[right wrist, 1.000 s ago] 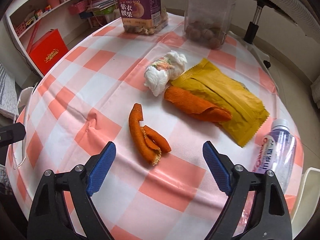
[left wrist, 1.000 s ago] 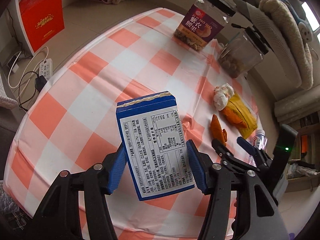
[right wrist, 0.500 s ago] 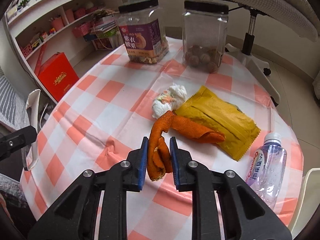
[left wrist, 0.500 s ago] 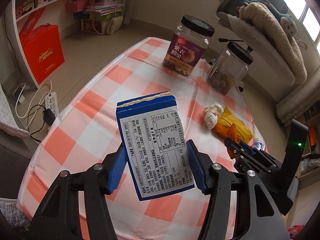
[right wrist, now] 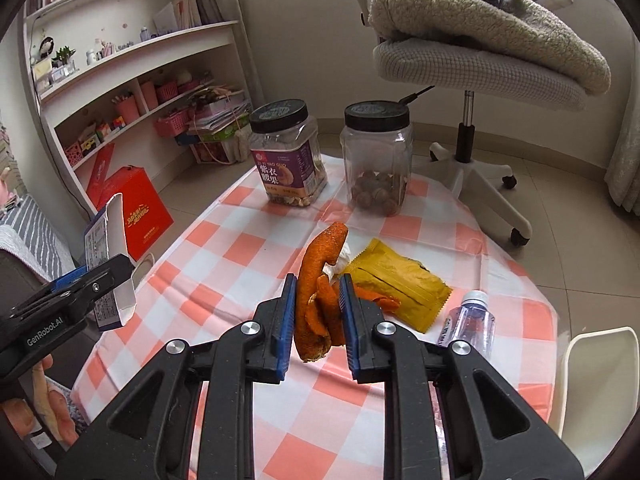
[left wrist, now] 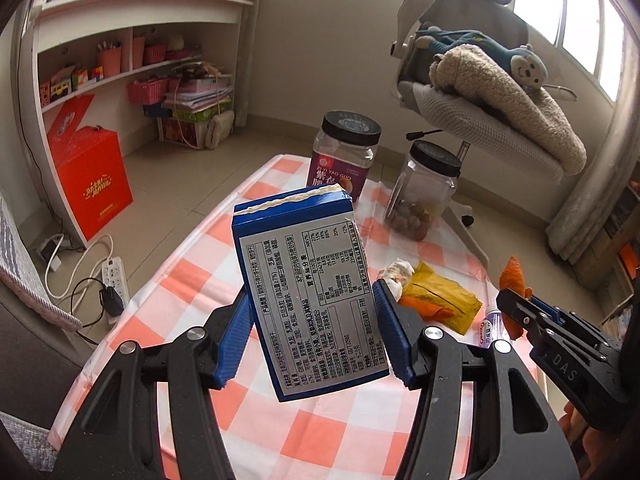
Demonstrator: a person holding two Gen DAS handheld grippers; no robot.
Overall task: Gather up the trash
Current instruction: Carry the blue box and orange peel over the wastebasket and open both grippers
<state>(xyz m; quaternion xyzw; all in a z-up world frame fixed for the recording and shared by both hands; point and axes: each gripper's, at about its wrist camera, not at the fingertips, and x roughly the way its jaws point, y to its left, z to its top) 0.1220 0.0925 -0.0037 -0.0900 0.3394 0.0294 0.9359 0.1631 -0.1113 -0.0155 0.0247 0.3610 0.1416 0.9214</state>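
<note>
My left gripper [left wrist: 310, 332] is shut on a blue carton [left wrist: 308, 292] with a white label and holds it above the checked table [left wrist: 192, 280]. My right gripper [right wrist: 318, 316] is shut on an orange peel [right wrist: 316, 280] lifted off the table; that peel also shows at the right of the left wrist view [left wrist: 514, 276]. On the table lie a yellow wrapper [right wrist: 396, 280], a second orange peel [right wrist: 376, 300], a crumpled tissue [left wrist: 396, 274] and a small plastic bottle [right wrist: 470, 326]. The carton shows at the left of the right wrist view [right wrist: 106, 264].
Two black-lidded jars stand at the table's far end, one with a purple label [right wrist: 288, 160] and one clear [right wrist: 378, 160]. An office chair [right wrist: 476, 68] with a blanket stands beyond. A white bin rim [right wrist: 592, 384] is at the right. A red box [left wrist: 90, 180] and a power strip [left wrist: 114, 276] are on the floor.
My right gripper closed on the orange peel and lifted it off the table. Both grippers rose and tilted up, so the room is more in view. The carton stays held.
</note>
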